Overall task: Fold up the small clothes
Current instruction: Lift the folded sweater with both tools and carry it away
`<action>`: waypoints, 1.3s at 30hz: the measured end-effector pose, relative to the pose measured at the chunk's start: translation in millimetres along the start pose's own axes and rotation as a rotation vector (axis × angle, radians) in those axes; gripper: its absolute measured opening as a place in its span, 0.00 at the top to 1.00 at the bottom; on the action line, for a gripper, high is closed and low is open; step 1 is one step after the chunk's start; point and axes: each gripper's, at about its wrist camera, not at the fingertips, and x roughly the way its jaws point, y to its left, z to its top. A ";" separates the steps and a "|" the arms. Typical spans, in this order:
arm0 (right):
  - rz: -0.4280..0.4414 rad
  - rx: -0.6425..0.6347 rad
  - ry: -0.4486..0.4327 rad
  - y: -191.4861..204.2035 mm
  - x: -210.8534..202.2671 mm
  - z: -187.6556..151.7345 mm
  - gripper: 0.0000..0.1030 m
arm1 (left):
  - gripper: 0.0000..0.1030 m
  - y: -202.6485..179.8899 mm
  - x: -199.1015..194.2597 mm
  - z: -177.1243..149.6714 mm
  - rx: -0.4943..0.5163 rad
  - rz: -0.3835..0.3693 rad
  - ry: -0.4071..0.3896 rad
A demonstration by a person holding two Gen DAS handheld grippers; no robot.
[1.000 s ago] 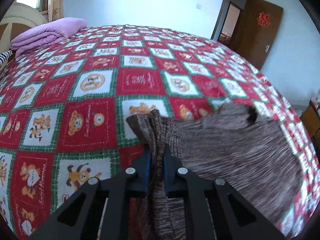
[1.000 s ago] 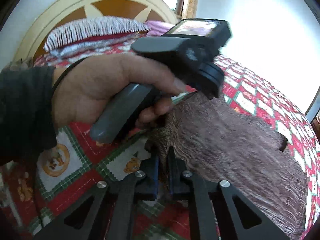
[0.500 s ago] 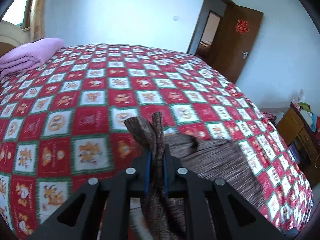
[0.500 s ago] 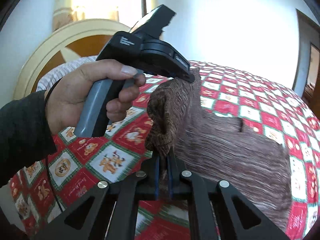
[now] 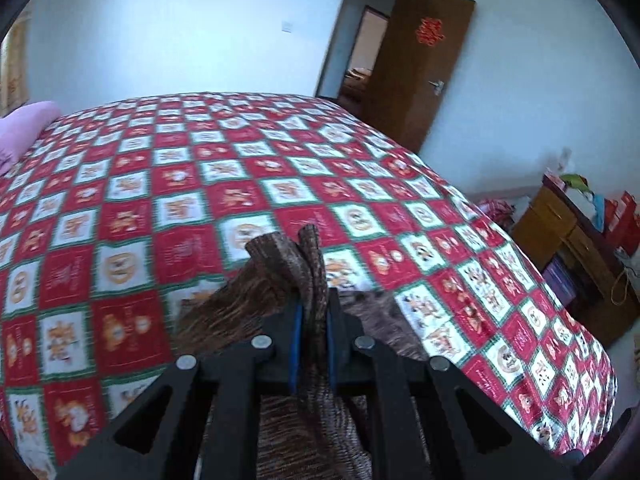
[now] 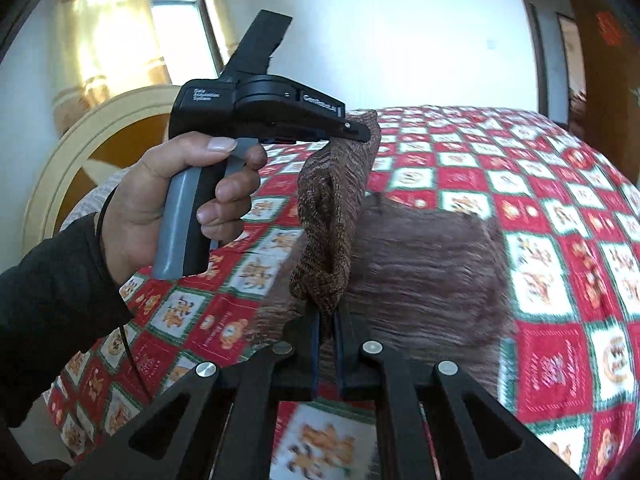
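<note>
A brown knitted garment (image 6: 424, 264) hangs over the red checked bedspread (image 6: 560, 184), lifted at one edge by both grippers. My left gripper (image 5: 311, 316) is shut on a bunched fold of that garment (image 5: 296, 264), which sticks up past the fingers and drapes down below them. My right gripper (image 6: 328, 320) is shut on another bunch of the same edge. In the right wrist view a hand (image 6: 160, 208) holds the left gripper's grey handle, and the left gripper's tip (image 6: 352, 130) pinches the cloth above the bed.
The bedspread (image 5: 200, 200) covers a wide bed. A pink pillow (image 5: 24, 128) lies at its far left, a rounded headboard (image 6: 92, 152) behind. A brown door (image 5: 416, 72) stands open at the back; a wooden cabinet (image 5: 576, 252) with bags is right of the bed.
Both grippers have risen and swung across the bed with the garment, which now hangs more freely. The right gripper has rolled; the left gripper's view has turned toward the door and cabinet.
</note>
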 end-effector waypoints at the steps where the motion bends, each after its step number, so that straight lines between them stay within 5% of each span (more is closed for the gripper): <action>1: -0.003 0.012 0.005 -5.4 -1.2 -2.6 0.95 | 0.90 -6.0 5.5 -0.4 0.009 -0.002 0.007; 20: -0.061 0.288 0.121 -101.6 7.2 -49.1 0.96 | 0.89 -87.5 112.4 -32.0 0.193 0.028 0.155; 26: -0.026 0.352 0.140 -120.3 10.5 -57.6 0.95 | 0.61 -84.5 84.2 -32.5 0.155 0.019 0.113; 28: -0.031 0.384 0.146 -126.5 7.7 -58.4 0.87 | 0.46 -82.2 59.4 -39.8 0.185 0.039 0.063; 30: -0.106 0.387 0.124 -129.2 -3.0 -56.5 0.47 | 0.36 -75.1 32.5 -54.3 0.219 0.058 0.021; 31: -0.131 0.389 0.090 -130.6 -10.4 -55.2 0.41 | 0.31 -70.4 20.6 -66.1 0.248 0.093 0.014; 34: -0.186 0.362 0.017 -127.3 -26.2 -40.0 0.40 | 0.31 -55.3 5.2 -100.7 0.311 0.156 0.024; 39: -0.057 0.160 0.001 -81.5 -2.2 6.6 0.40 | 0.30 -34.0 10.2 -142.8 0.297 0.193 0.079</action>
